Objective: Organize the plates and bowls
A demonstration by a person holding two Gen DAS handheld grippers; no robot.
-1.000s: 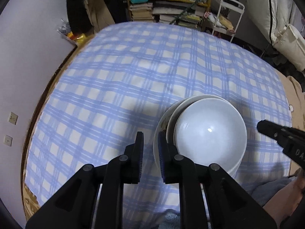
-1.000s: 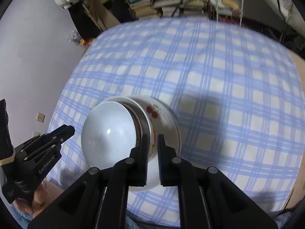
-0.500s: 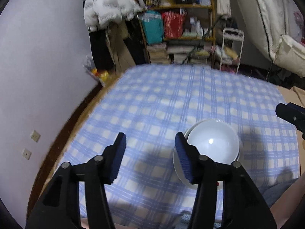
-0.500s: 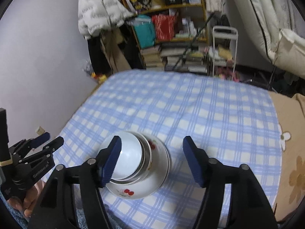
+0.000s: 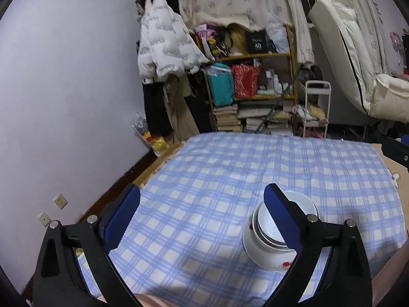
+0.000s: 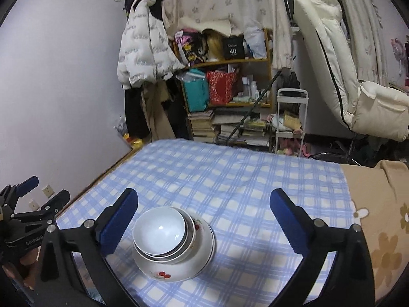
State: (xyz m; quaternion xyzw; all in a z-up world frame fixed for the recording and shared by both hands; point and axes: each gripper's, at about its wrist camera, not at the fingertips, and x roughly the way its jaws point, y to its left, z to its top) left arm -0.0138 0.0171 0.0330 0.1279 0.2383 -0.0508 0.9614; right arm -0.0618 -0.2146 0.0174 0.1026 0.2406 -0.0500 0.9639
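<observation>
Covering table, blue checked cloth (image 6: 230, 179) (cluttered shelf (image 6: 225, 81) behind); both jaws opening wide, empty.

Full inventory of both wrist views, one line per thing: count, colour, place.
bowls: nested stack, white, largest has cherry prints, near edge of table
tablecloth: one, blue and white check, covers table
blanket: one, tan with flowers, right of tablecloth
puffer jacket: one, white, hanging on wall
shelf: one, wooden, crowded with bags and books, behind table
cart: one, white, right of shelf
recliner: one, cream, far right
wall sockets: two, pale, low on left wall
left gripper: black, blue pads, jaws opening, nothing between
right gripper: same, jaws opening, raised above the bowls, pads clear
</observation>
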